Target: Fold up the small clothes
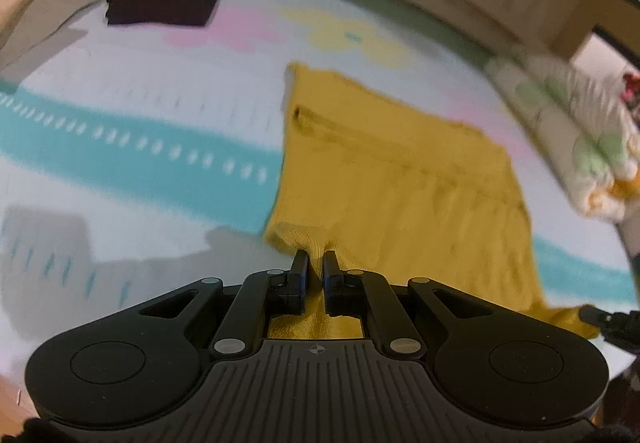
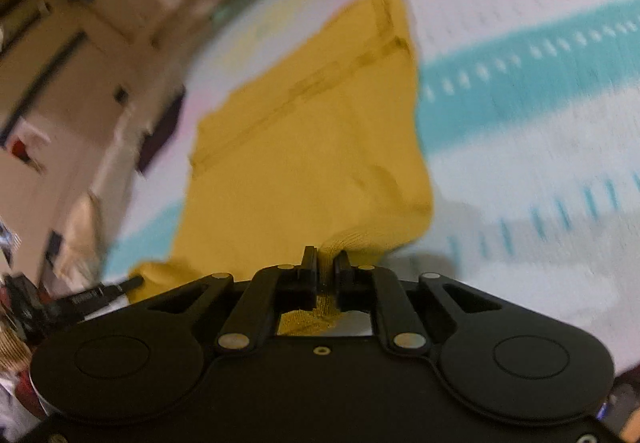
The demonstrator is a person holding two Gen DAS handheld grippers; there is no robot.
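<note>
Both hand-held grippers pinch the yellow garment's near edge.

Left hand-held gripper (image 1: 316, 263) and right hand-held gripper (image 2: 325, 263) clamp corners of the yellow garment (image 1: 400, 179), spread on a patterned mat (image 1: 140, 147); beyond, blurred, lies seemingly folded dark clothing (image 1: 162, 3).

Quick count: one yellow knit garment (image 1: 400, 183) spread on the bed (image 1: 140, 83), plus one dark folded garment (image 1: 162, 3) farther back, so two pieces of clothing total. There are two grippers, the left gripper (image 1: 316, 261) and the right gripper (image 2: 325, 259), each pinching a near corner of the yellow one. Also one floral bundle of bedding (image 1: 580, 131) off at the edge.
</note>
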